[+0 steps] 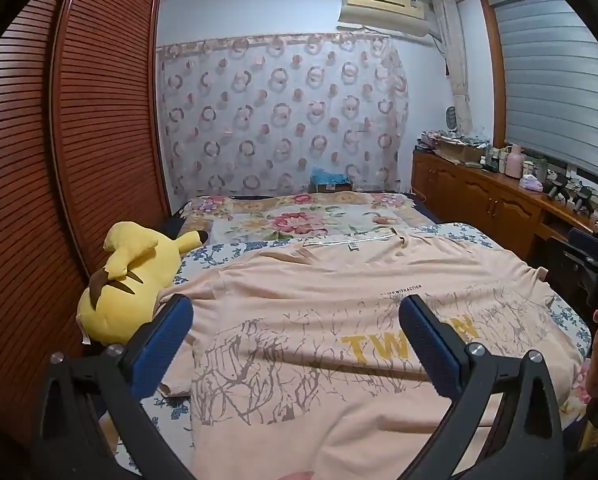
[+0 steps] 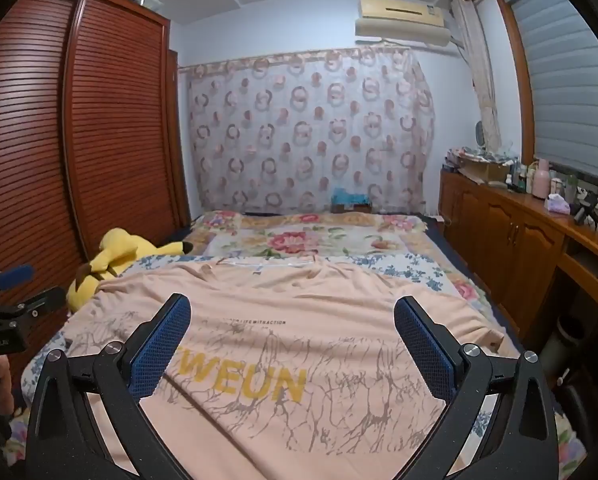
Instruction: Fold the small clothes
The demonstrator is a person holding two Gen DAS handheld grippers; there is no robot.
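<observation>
Bedroom with a wooden wardrobe [image 1: 59, 160] and a floral bed [image 1: 299, 220]. Spread flat beneath and beyond both sets of fingers lies a peach T-shirt [image 1: 319, 280]. Both the left gripper [image 1: 295, 336] and right gripper [image 2: 293, 336] tilt slightly downward above it, fingers spread wide, holding nothing. Left of the fingers lies a yellow plush toy [image 1: 127, 280].

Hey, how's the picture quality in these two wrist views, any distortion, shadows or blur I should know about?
Left wrist view: strong fisheye bending, the brown slatted wardrobe bows, corners go black; soft shadow bands cross the peach printed T-shirt. Right wrist view: same curving and dark corners, dim bluish light, T-shirt lettering stays readable, far wooden counter clutter looks soft.
</observation>
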